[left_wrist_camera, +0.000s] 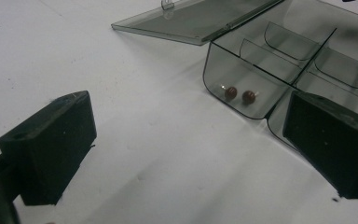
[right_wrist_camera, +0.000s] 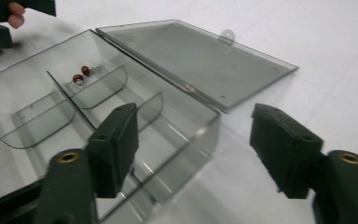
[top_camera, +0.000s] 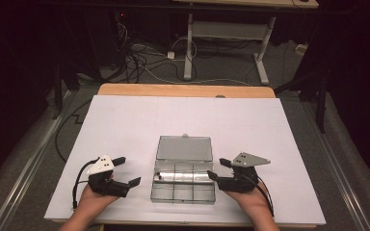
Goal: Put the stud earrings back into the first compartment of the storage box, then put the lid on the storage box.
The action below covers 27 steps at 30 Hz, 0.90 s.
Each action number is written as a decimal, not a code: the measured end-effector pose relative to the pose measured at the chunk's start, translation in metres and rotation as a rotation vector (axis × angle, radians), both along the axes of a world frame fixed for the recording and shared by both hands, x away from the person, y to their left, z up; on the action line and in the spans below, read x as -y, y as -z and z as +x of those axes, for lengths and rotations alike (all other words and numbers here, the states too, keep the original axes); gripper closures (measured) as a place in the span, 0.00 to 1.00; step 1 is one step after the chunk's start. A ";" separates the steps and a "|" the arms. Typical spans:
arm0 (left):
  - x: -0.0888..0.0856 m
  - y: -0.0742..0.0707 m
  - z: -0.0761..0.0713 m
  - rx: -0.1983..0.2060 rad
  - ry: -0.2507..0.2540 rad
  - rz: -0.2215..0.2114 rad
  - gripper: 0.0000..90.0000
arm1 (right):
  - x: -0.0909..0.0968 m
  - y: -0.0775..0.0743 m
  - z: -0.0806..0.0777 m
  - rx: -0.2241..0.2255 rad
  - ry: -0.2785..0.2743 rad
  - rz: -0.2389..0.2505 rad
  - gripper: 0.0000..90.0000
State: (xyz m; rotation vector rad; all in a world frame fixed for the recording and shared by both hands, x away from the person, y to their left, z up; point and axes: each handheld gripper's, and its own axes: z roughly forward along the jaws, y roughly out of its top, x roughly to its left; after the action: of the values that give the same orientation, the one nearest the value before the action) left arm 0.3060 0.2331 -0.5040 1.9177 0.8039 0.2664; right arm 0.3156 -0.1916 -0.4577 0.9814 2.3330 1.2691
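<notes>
**Open compartment box between two spread claws**

From the high view the contents of the clear box (top_camera: 183, 186) are hard to make out: its smoky plastic and the glare along the hinge line hide what lies inside, and the dividers show only as faint lines. The person's forearms are cut off at the bottom edge of that view.

The left gripper view settles what the high view cannot. Two small reddish-brown beads (left_wrist_camera: 240, 95) lie side by side in a corner compartment of the box (left_wrist_camera: 284, 60). The right gripper view shows the same beads (right_wrist_camera: 81, 74) in a far compartment, small and a little blurred; the near corner of the box (right_wrist_camera: 121, 107) smears there, and part of the other hand shows at the top left edge.

The box sits on the white counter (top_camera: 125, 120) near its front edge, between the two hands. Its long axis runs across the counter from left to right. The lid (top_camera: 184, 147) lies folded flat away from the person, its latch tab pointing to the far edge.

The left claw (top_camera: 129, 170) stands wide apart, empty, to the left of the box and clear of it. The right claw (top_camera: 216, 169) is also apart with nothing gripped; in its own view one jaw hangs over the box's interior and the other outside the wall.
</notes>
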 end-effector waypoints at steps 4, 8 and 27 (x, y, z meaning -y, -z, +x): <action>0.002 -0.001 0.001 0.001 -0.015 0.001 0.02 | 0.010 0.003 0.000 0.002 0.028 0.021 0.25; 0.003 -0.002 0.003 -0.011 -0.021 0.008 0.02 | 0.014 0.008 0.001 -0.012 0.035 0.027 0.16; 0.042 -0.012 0.052 -0.066 -0.004 -0.025 0.02 | -0.005 0.005 0.025 -0.012 0.073 0.034 0.00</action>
State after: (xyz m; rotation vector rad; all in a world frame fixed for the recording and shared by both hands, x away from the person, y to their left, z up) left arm 0.3582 0.1912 -0.4915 1.9101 0.8509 0.1948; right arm 0.3409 -0.1871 -0.4627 1.0774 2.2695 1.2816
